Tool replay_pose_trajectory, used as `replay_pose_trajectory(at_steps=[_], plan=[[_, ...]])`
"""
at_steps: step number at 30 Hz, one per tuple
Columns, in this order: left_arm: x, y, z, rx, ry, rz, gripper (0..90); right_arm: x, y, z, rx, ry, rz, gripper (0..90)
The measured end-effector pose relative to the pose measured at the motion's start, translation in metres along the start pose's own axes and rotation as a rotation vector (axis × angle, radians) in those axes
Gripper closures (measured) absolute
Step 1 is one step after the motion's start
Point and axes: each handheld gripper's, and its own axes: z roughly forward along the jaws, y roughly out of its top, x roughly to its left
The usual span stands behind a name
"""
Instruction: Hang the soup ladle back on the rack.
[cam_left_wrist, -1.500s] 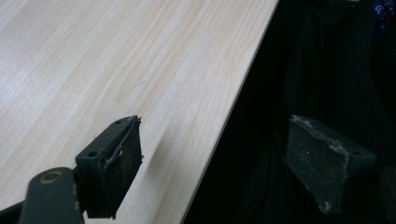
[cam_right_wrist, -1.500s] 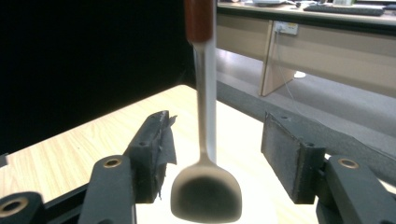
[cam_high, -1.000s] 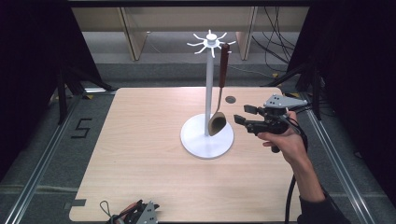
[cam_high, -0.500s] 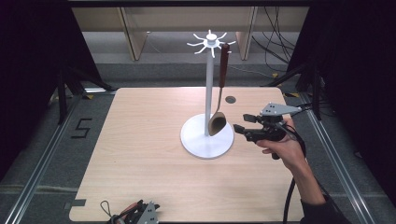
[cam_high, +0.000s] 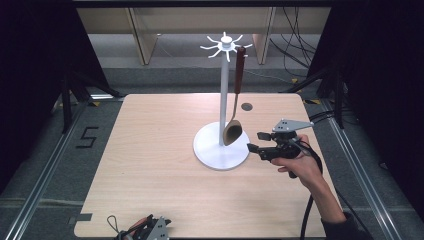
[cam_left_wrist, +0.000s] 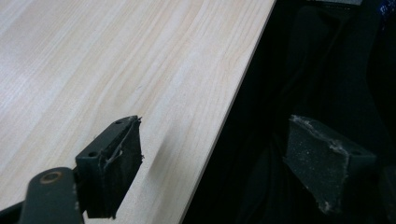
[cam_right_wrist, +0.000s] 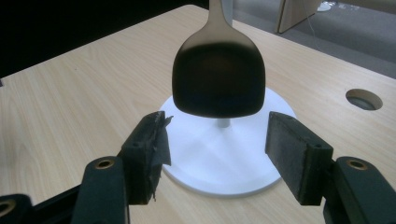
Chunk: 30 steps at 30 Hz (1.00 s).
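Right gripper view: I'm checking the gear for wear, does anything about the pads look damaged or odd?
Yes. The pad on the left finger of the right tongs is frayed, with torn material sticking out at its top edge. The other pad looks flat and whole. The spoon hangs free, ahead of the open jaws.

Stand (cam_high: 221, 150): white. Spoon (cam_high: 233, 131): brown wood, darker reddish handle. Desk (cam_high: 150, 160): pale wood grain. Jaws: black.
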Motion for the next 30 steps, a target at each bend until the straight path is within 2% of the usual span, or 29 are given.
replay_pose_trajectory(at_steps=[1, 2, 3, 5, 6, 8, 9, 10, 12, 14, 16, 17, 18, 20, 21, 26, 27, 30], plan=[[0.0, 0.0, 0.0, 0.001, 0.001, 0.001, 18.1, 0.001, -0.001, 0.001, -0.009, -0.008, 0.004, 39.2], [0.0, 0.0, 0.0, 0.0, 0.001, 0.002, 18.1, -0.002, -0.001, 0.001, 0.0, -0.002, -0.025, 39.1], [0.0, 0.0, 0.0, 0.0, 0.013, 0.003, 18.1, -0.002, -0.001, 0.002, 0.004, -0.003, -0.026, 39.0], [0.0, 0.0, 0.0, -0.001, 0.013, 0.003, 18.1, 0.0, -0.003, 0.004, -0.012, -0.006, -0.017, 38.6], [-0.001, 0.0, 0.0, -0.001, 0.013, 0.003, 18.1, -0.001, -0.003, 0.003, 0.011, 0.006, -0.015, 38.5], [-0.002, -0.001, 0.001, -0.006, -0.002, -0.006, 18.1, 0.001, -0.005, 0.005, 0.01, 0.017, -0.001, 38.3], [-0.001, -0.001, 0.0, 0.001, 0.014, 0.001, 18.1, 0.001, -0.005, 0.005, 0.016, 0.007, -0.003, 38.2], [-0.001, -0.001, -0.001, -0.001, 0.015, -0.008, 18.0, -0.001, -0.005, 0.006, 0.015, 0.011, -0.027, 38.1], [-0.001, -0.001, -0.001, -0.002, 0.018, -0.01, 18.1, -0.001, -0.006, 0.008, 0.006, -0.003, -0.039, 38.1], [-0.001, -0.001, -0.001, -0.002, 0.017, -0.011, 18.1, 0.002, -0.007, 0.008, 0.025, 0.011, -0.01, 37.8], [-0.001, -0.001, 0.0, -0.001, 0.015, -0.008, 18.1, 0.002, -0.008, 0.009, 0.026, 0.01, -0.016, 37.7], [-0.001, -0.001, 0.0, 0.001, 0.013, -0.005, 18.1, 0.001, -0.008, 0.009, 0.031, 0.011, -0.035, 37.7], [-0.002, -0.001, 0.0, -0.003, 0.003, -0.013, 18.1, 0.003, -0.01, 0.011, 0.022, 0.011, -0.004, 37.7], [-0.001, -0.001, 0.0, 0.0, 0.018, -0.008, 18.1, 0.001, -0.011, 0.01, 0.038, 0.01, -0.036, 37.6], [-0.001, -0.001, 0.0, -0.002, 0.018, -0.011, 18.1, 0.004, -0.012, 0.011, 0.03, 0.009, -0.01, 37.5], [-0.001, -0.001, 0.0, 0.002, 0.016, -0.006, 18.0, 0.005, -0.015, 0.01, 0.06, 0.022, -0.016, 37.0], [-0.001, -0.001, 0.0, 0.001, 0.016, -0.008, 18.1, 0.006, -0.017, 0.011, 0.056, 0.018, -0.004, 37.0], [-0.001, -0.001, 0.0, 0.0, 0.018, -0.01, 18.1, 0.005, -0.02, 0.011, 0.064, 0.016, -0.016, 36.7]])
